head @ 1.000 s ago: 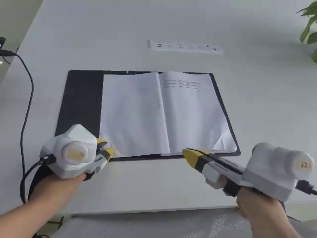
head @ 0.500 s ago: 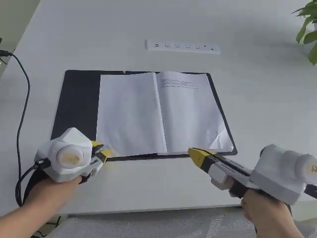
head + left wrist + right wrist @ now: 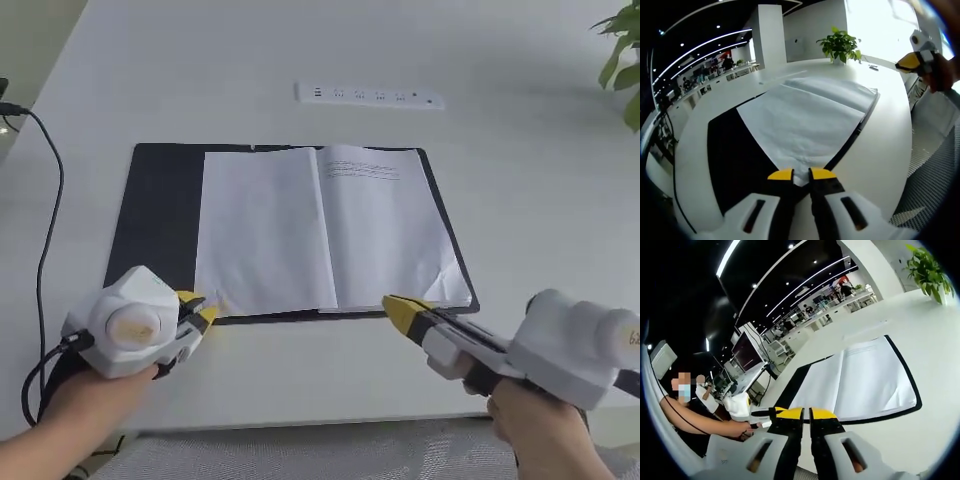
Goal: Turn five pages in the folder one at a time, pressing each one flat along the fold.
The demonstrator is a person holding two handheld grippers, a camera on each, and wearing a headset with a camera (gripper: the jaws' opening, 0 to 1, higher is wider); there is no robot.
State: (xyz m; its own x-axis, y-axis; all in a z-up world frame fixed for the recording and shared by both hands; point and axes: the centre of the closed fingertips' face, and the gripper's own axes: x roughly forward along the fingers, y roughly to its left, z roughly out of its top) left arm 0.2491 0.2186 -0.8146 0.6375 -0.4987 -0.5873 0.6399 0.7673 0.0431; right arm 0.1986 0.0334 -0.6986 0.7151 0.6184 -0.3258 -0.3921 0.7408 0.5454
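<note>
Up close, the left gripper (image 3: 801, 175) has its two yellow-tipped jaws almost together, with just a thin dark gap between them, and I can see nothing held in them. Right in front of the tips is the near corner of the left page (image 3: 805, 125), but I cannot tell if the tips touch the paper. The right gripper (image 3: 806, 414) has its yellow-tipped jaws side by side too, with only a very thin line between them and nothing in them. In the head view its tips sit just beside the near edge of the folder (image 3: 160, 220), close to the near corner of the right page (image 3: 385, 230). That corner looks a little bent. The folder is black and lies open and flat in the middle of the white table (image 3: 300, 380). The two white pages meet at the fold in the middle. The left page is plain, and the right page has a few small printed lines at its far end. A wide strip of the black cover shows to the left of the left page. The left hand (image 3: 90, 400) holds its gripper at the near left, and the right hand (image 3: 535, 430) holds its gripper at the near right, well apart from each other. Past the folder, a white power strip (image 3: 370, 96) lies on the table. A black cable (image 3: 55, 200) runs along the left side of the table. Green leaves of a plant (image 3: 625, 50) show at the far right.
</note>
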